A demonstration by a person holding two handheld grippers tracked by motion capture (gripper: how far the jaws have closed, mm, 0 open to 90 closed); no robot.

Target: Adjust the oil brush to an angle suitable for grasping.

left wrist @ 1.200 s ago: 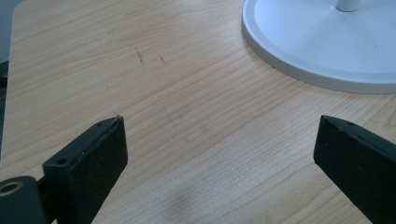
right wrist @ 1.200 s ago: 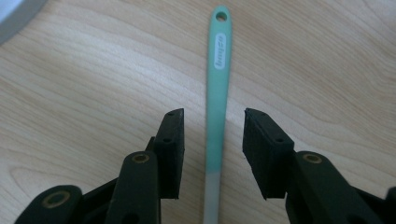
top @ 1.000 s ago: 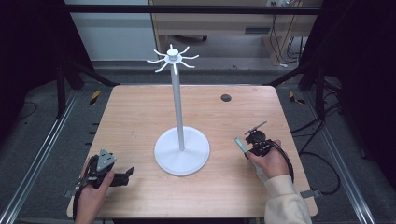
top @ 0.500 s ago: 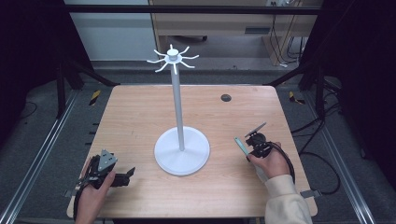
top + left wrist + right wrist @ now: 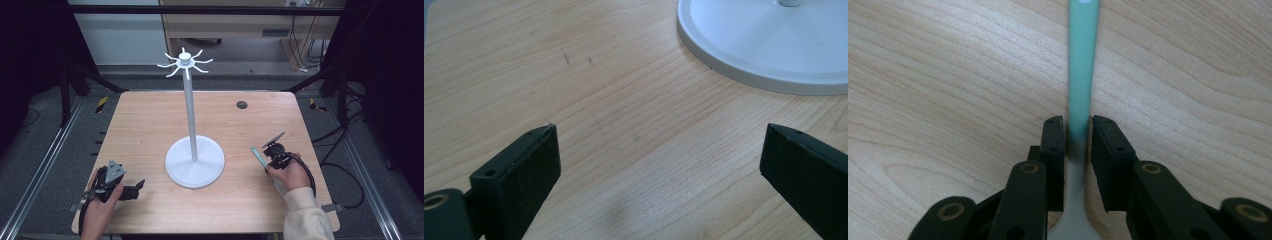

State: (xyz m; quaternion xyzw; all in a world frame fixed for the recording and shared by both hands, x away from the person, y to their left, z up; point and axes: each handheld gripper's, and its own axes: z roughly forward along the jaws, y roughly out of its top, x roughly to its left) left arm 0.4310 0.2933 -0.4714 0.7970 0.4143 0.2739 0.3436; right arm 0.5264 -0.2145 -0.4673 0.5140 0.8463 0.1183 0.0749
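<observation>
A utensil with a mint-green handle [image 5: 1082, 60] lies flat on the wooden table [image 5: 150, 125], right of centre, its grey end toward the hand. My right gripper [image 5: 1079, 127] has just been closing its jaws, and both pads now press the sides of the handle. In the high view the handle [image 5: 257, 155] sticks out from the right gripper [image 5: 265, 158] toward the far left. A white hook stand [image 5: 190, 115] rises from a round base [image 5: 764, 45] at mid table. At the near left, my left gripper [image 5: 659, 165] rests low over bare wood, wide open with nothing between its jaws.
A small dark round plug [image 5: 242, 104] sits in the table top at the far right. The stand's hooks [image 5: 185, 62] spread out high above the table. Black frame rails [image 5: 45, 165] run along both sides, and cables lie on the floor [image 5: 350, 165] at the right.
The right gripper's jaws have drawn in a little around the green handle. Both hands and the stand have kept their places.
</observation>
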